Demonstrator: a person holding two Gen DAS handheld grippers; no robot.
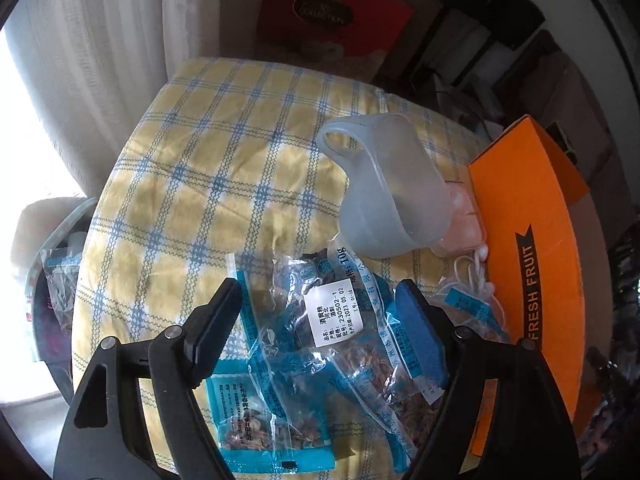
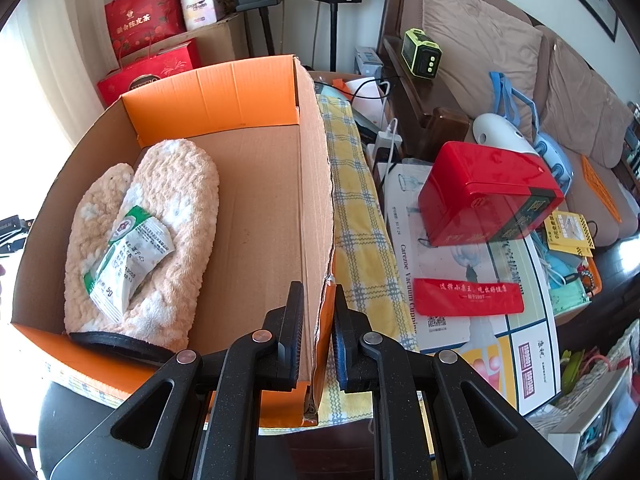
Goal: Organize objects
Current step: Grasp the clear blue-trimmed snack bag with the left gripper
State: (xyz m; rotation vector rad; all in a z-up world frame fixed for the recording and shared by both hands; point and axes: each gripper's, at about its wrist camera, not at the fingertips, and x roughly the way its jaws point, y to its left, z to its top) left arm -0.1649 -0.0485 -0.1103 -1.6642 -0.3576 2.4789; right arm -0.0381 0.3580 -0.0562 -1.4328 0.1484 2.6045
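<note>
In the left wrist view my left gripper is open above a pile of clear blue-edged herb packets on the yellow checked cloth. A frosted plastic jug lies tilted just beyond them. The orange "FRESH FRUIT" box stands to the right. In the right wrist view my right gripper is shut on the box's right cardboard wall. Inside the box lie two fluffy cream slippers with a green-and-white 5g sachet on top.
White earphones lie between the packets and the box. Right of the box are a red tin, a red pouch on a printed carton and a sofa. Red gift bags stand behind. A bag sits left of the table.
</note>
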